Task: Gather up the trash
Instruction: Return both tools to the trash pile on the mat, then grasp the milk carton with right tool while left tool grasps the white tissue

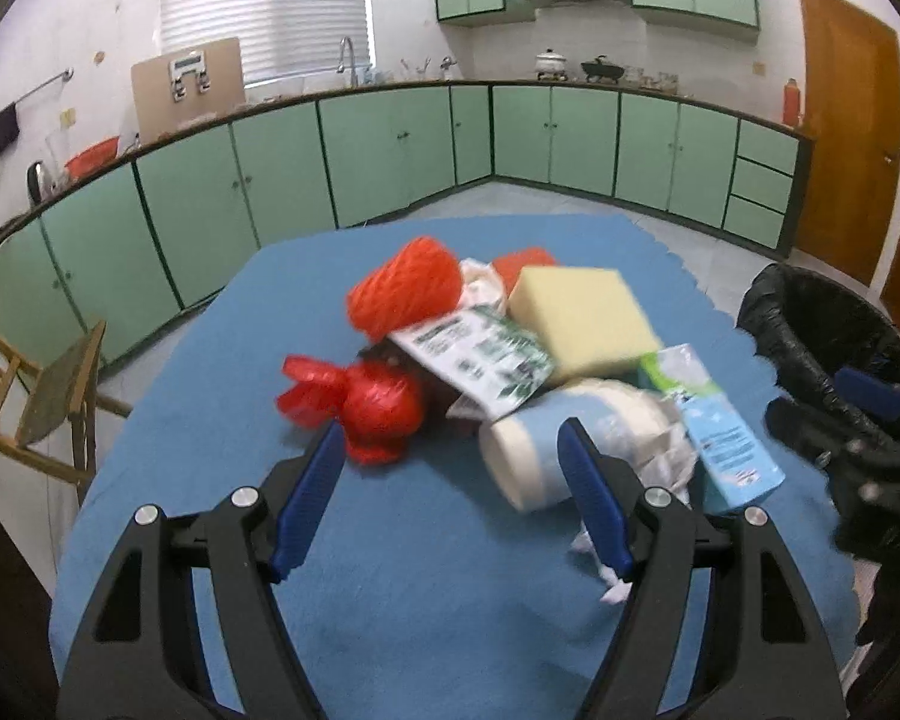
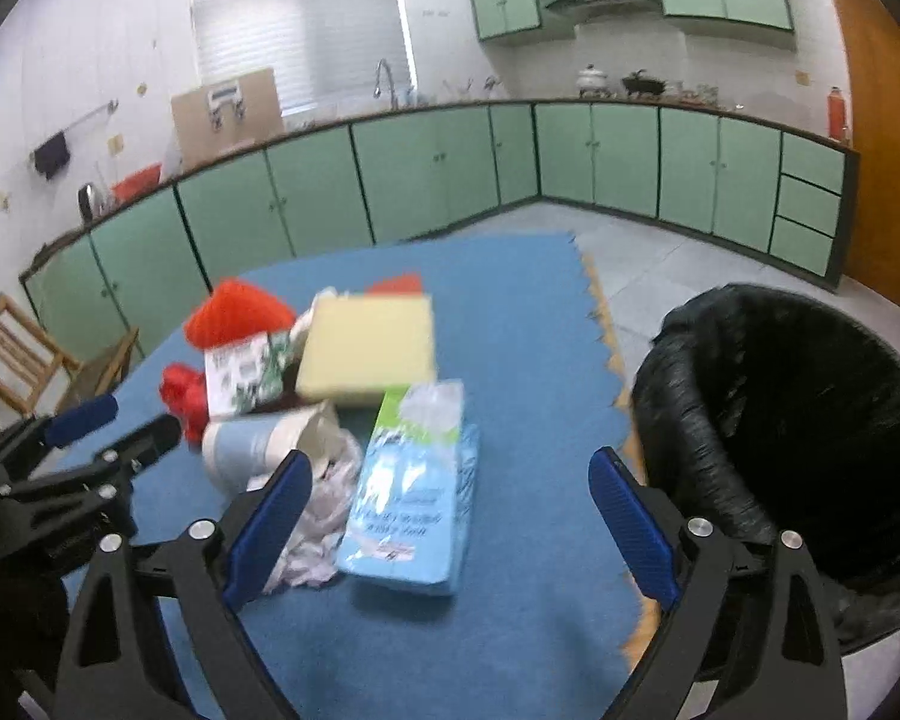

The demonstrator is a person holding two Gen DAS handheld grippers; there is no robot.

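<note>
A pile of trash lies on the blue cloth (image 1: pixel 390 570): a knotted red plastic bag (image 1: pixel 378 408), an orange net bundle (image 1: pixel 405 288), a yellow sponge block (image 1: pixel 582 318), a printed packet (image 1: pixel 480 360), a white cup on its side (image 1: pixel 528 456), crumpled tissue (image 1: pixel 660 462) and a light blue carton (image 1: pixel 729 438). My left gripper (image 1: pixel 450 444) is open just short of the pile, between the red bag and the cup, touching neither. My right gripper (image 2: pixel 450 462) is open, with the light blue carton (image 2: pixel 414 510) lying under the gap, unpinched. A bin lined with a black bag (image 2: pixel 798 420) stands at the right.
The cloth's zigzag edge (image 2: pixel 606 348) runs beside the bin, with grey floor tiles beyond. Green cabinets (image 1: pixel 390 144) line the far walls. A wooden chair (image 1: pixel 36 396) stands left of the table and a brown door (image 1: pixel 846 144) at the far right.
</note>
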